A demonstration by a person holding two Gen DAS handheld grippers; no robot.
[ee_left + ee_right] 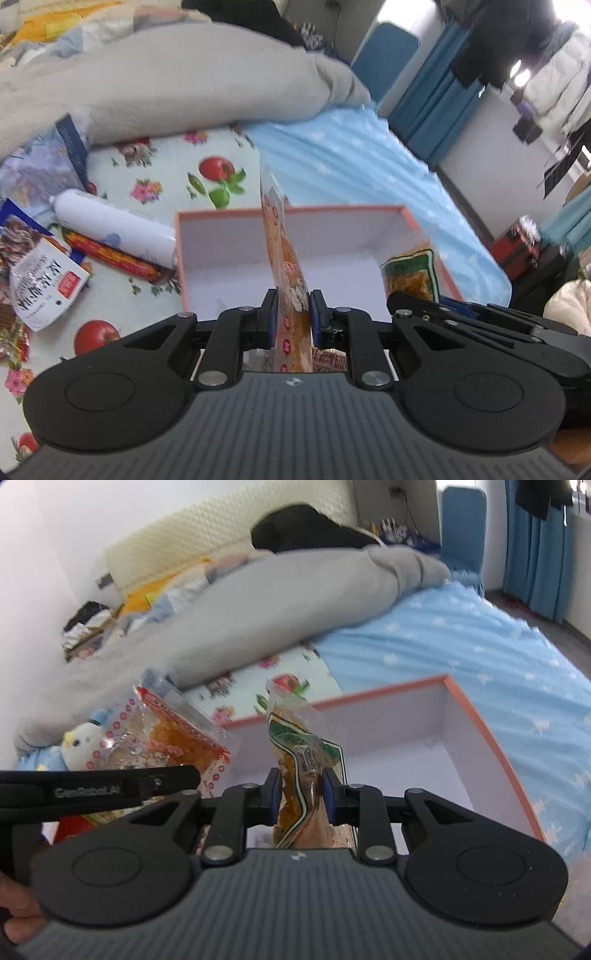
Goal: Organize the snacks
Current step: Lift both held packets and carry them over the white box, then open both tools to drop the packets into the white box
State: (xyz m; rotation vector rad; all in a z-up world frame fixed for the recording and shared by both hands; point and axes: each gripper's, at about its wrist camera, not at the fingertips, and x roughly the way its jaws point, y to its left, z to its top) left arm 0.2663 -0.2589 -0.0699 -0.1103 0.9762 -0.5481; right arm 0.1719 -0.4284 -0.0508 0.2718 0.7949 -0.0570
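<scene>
Left wrist view: left gripper point(292, 314) clamped narrow on an orange snack packet point(286, 258), packet standing upright between the pads at frame centre, top flopping up past the far rim of the box point(221, 218). Box open, pink-edged, white inside, centre of frame; floor bare where visible. Green-trimmed snack packet point(408, 275) at right of frame over the box's right wall, right gripper point(454, 306) showing edge-on at lower right beside it. More snacks loose on the fruit-print cloth point(166, 177) at left of frame: white cylinder point(114, 225), red stick packet point(114, 256), white pouch with print point(40, 288). Grey blanket point(166, 81) across the top.

Right wrist view: right gripper point(298, 794) pinched tight on the green-trimmed snack packet point(303, 760), crumpled, hanging above the near part of the box point(480, 716). Box interior bare as far as visible. Orange snack packet point(159, 738) at left of frame, held in the left gripper point(162, 779), seen side-on.

Risks, judged: both grippers crowded over one box edge, so collision or packets snagging on each other probable if lowered together. Thin slick film held by one edge, so slip or swing likely. Packet catching the box wall could shove the light box along the soft bedding. Release from height may land a packet on the rim or outside.
</scene>
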